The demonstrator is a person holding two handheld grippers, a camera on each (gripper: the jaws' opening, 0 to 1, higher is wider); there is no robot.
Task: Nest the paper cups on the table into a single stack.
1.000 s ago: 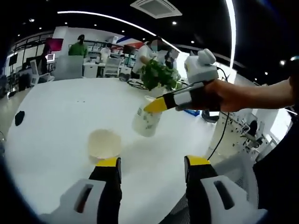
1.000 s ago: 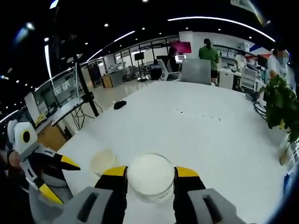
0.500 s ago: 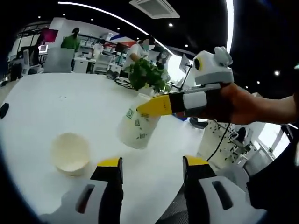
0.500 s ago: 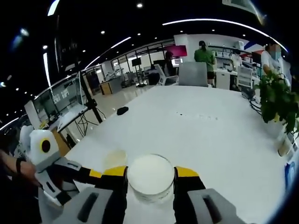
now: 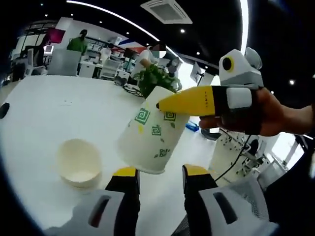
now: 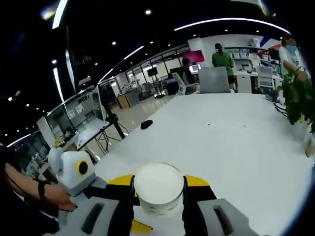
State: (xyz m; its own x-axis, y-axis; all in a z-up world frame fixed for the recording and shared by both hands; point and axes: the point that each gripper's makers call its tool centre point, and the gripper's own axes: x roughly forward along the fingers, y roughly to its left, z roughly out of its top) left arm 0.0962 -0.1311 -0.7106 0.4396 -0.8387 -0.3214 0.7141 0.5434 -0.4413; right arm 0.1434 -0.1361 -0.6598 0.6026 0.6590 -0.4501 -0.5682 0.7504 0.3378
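The right gripper [image 5: 162, 104], clamped on the patterned cup [image 5: 150, 135], has carried it closer to the open, empty left gripper [image 5: 158, 173], leaving the plain cup [image 5: 78, 162] on the worktop [image 5: 44, 113] unstacked.

office | dark ceiling [image 6: 98, 19] | strip lights [image 5: 113, 18] | glass partitions [image 6: 142, 69]

A leafy potted plant [image 5: 157, 78] stands at the table's far edge (people [image 6: 224, 58] work beyond).
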